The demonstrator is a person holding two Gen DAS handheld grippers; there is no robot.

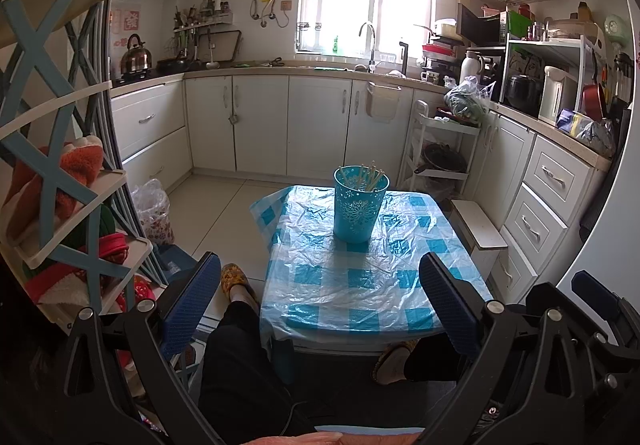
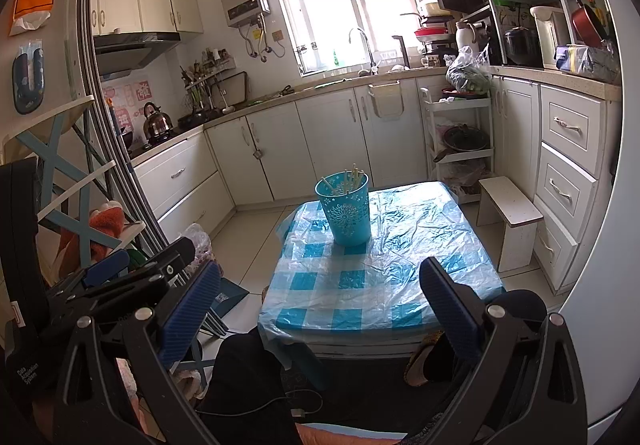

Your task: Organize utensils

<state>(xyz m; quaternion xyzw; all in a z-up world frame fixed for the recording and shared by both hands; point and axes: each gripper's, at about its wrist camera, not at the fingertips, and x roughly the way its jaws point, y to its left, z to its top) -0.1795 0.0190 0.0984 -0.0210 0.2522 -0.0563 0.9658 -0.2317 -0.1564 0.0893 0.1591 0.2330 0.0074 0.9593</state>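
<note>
A turquoise perforated holder stands upright at the far end of a small table covered by a blue-and-white checked plastic cloth. Several pale chopsticks stick out of its top. My left gripper is open, held back near the table's front edge, well short of the holder, with nothing between its blue pads. My right gripper is also open and holds nothing, at a similar distance from the holder. Part of the left gripper shows at the left of the right wrist view.
A person's legs in dark trousers and patterned slippers sit at the table's near side. A white stool stands right of the table, a shelf rack to the left. White kitchen cabinets line the far walls.
</note>
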